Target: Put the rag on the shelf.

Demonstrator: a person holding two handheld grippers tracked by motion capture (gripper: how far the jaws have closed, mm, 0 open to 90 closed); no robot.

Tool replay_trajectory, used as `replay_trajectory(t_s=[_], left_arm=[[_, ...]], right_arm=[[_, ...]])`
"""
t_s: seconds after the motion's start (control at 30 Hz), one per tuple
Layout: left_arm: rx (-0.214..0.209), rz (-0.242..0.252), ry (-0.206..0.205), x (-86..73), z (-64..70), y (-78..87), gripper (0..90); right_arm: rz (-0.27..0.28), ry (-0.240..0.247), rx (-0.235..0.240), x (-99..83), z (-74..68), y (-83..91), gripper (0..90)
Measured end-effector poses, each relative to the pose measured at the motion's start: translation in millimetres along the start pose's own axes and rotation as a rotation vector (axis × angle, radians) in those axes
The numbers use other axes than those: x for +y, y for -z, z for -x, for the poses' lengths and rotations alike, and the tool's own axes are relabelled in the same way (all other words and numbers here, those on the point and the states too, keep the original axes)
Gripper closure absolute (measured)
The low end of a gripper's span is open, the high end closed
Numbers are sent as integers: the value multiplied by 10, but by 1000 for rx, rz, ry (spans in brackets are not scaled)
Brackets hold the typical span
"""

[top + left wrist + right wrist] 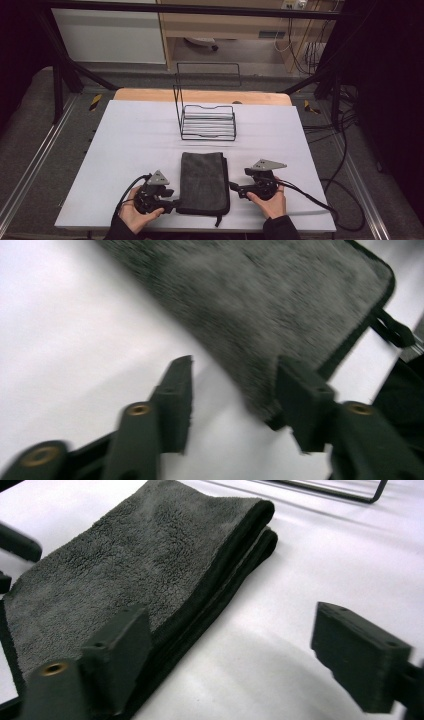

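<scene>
White sheeting covers your tabletop [125,150], ringed by grey floor and black frame posts. Centre frame, a black wire rack [207,120] stands just beyond the folded dark grey towel [204,181], which lies at lower centre between your hands. Your left gripper [172,204], jaws apart, meets the towel's lower-left corner; your right gripper [234,187], also spread wide, sits beside its right edge.
</scene>
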State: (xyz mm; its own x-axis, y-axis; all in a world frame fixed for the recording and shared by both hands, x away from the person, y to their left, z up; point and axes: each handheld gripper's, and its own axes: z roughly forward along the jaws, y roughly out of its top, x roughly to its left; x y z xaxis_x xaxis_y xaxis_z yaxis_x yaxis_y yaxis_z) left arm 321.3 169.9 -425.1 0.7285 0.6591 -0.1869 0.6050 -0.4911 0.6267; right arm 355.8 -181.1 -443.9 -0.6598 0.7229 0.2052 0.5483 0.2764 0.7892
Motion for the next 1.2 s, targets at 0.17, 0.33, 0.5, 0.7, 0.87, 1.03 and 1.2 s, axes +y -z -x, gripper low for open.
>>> replay_trajectory(t_s=[0.17, 0.33, 0.5, 0.7, 0.87, 1.03, 1.2], left_arm=[[26, 20, -5, 53, -105, 17, 318], [44, 29, 9, 131, -207, 6, 188], [65, 46, 8, 270, -318, 10, 102], [100, 75, 45, 468, -452, -2, 106], [121, 96, 77, 597, -547, -76, 120], [138, 118, 119, 702, -650, -209, 159], [157, 132, 168, 779, -759, -320, 256]], right_arm=[[-11, 5, -1, 13, 16, 10, 85], [-15, 5, 0, 14, 16, 10, 57], [-10, 13, 4, 12, 15, 12, 44], [-7, 18, -8, 10, 12, 18, 32], [-11, 25, -11, 5, 11, 17, 30], [-11, 25, -12, 0, 8, 6, 31], [-17, 24, -14, -7, 6, -1, 32]])
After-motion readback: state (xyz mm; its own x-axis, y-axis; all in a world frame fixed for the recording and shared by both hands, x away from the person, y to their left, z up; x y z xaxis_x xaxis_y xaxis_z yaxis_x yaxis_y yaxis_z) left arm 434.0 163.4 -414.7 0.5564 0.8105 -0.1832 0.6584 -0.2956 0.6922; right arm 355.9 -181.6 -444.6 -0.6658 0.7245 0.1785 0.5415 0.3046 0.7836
